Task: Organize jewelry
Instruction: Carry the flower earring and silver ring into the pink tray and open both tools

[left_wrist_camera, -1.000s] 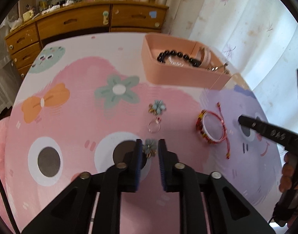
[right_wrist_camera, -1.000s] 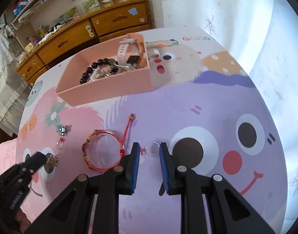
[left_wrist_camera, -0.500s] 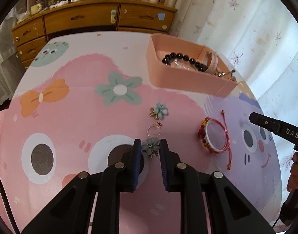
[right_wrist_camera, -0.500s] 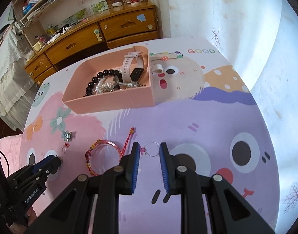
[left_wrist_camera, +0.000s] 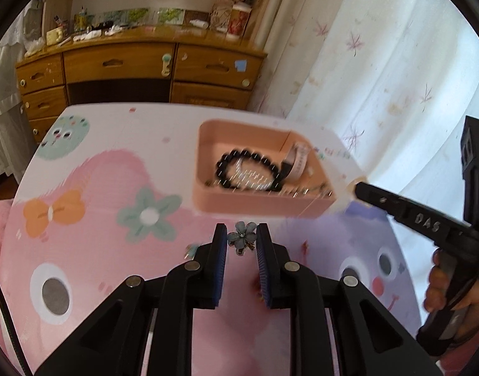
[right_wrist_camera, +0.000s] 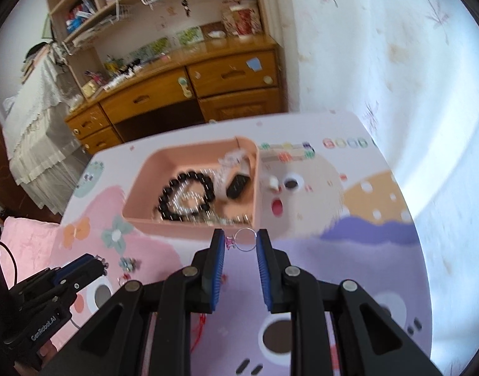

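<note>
My left gripper [left_wrist_camera: 242,238] is shut on a small blue flower earring [left_wrist_camera: 242,236] and holds it above the cartoon mat [left_wrist_camera: 92,188], just short of the pink tray [left_wrist_camera: 208,202]. My right gripper [right_wrist_camera: 241,241] is shut on a thin silver ring with a pink stone [right_wrist_camera: 245,240], hanging at the near wall of the pink tray [right_wrist_camera: 189,228]. Inside the tray lie a black bead bracelet [right_wrist_camera: 186,194], a sparkly chain and a white-strapped watch [right_wrist_camera: 236,181]. The left gripper [right_wrist_camera: 79,269] shows at the lower left of the right wrist view.
A second flower earring [right_wrist_camera: 128,263] and a small ring [right_wrist_camera: 123,279] lie on the mat near the left gripper. A red cord [right_wrist_camera: 201,322] shows between my right fingers. A wooden dresser [left_wrist_camera: 139,65] stands beyond the table; a white curtain [left_wrist_camera: 380,78] hangs on the right.
Both grippers have risen off the mat with their pieces and moved toward the pink tray. The tray now sits nearer and larger in both views. The jaws have kept their width.
</note>
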`<state>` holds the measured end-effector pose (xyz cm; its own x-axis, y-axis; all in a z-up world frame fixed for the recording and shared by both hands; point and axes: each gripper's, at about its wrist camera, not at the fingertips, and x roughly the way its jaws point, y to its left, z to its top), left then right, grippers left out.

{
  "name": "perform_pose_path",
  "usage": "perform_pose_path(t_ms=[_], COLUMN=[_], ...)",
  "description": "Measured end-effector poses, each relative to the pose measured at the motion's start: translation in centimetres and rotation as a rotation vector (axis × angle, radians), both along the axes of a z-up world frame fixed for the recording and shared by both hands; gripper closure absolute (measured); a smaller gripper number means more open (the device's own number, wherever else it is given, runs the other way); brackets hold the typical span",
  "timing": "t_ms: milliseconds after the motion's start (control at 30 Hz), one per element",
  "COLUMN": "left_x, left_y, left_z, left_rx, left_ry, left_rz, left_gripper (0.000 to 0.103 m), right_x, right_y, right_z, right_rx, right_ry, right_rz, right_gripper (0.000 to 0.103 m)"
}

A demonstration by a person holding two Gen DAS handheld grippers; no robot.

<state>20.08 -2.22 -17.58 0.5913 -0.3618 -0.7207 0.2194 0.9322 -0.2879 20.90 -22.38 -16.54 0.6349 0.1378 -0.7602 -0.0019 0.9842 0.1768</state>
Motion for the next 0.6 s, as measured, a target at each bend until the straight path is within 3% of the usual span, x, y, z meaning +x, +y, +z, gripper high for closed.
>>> perform_pose_path(t_ms=[333,500,567,600], left_x=[3.4,5.3,6.1,6.6], left_y=[-2.1,-2.4,-2.7,-2.8], left_z=[2.5,2.7,2.4,2.2], left_rx=[-0.036,-0.04,-0.033,-0.001], left_ry=[-0.11,-0.15,-0.133,-0.108], left_rz=[0.067,0.107,0.105,0.119], left_gripper=[0.086,0.086,0.077,0.063], right_x=[2.1,2.7,3.0,3.4], right_y=[1.0,1.3,1.1,1.0], right_z=[0.3,-1.0,-1.5,-1.9], right_rx=[0.015,0.038,0.054,0.067], right_ry=[-0.136,-0.147,-0.138,-0.115], right_rz=[0.157,0.176,0.165,0.162], right_gripper=[0.083,0.082,0.082,0.076])
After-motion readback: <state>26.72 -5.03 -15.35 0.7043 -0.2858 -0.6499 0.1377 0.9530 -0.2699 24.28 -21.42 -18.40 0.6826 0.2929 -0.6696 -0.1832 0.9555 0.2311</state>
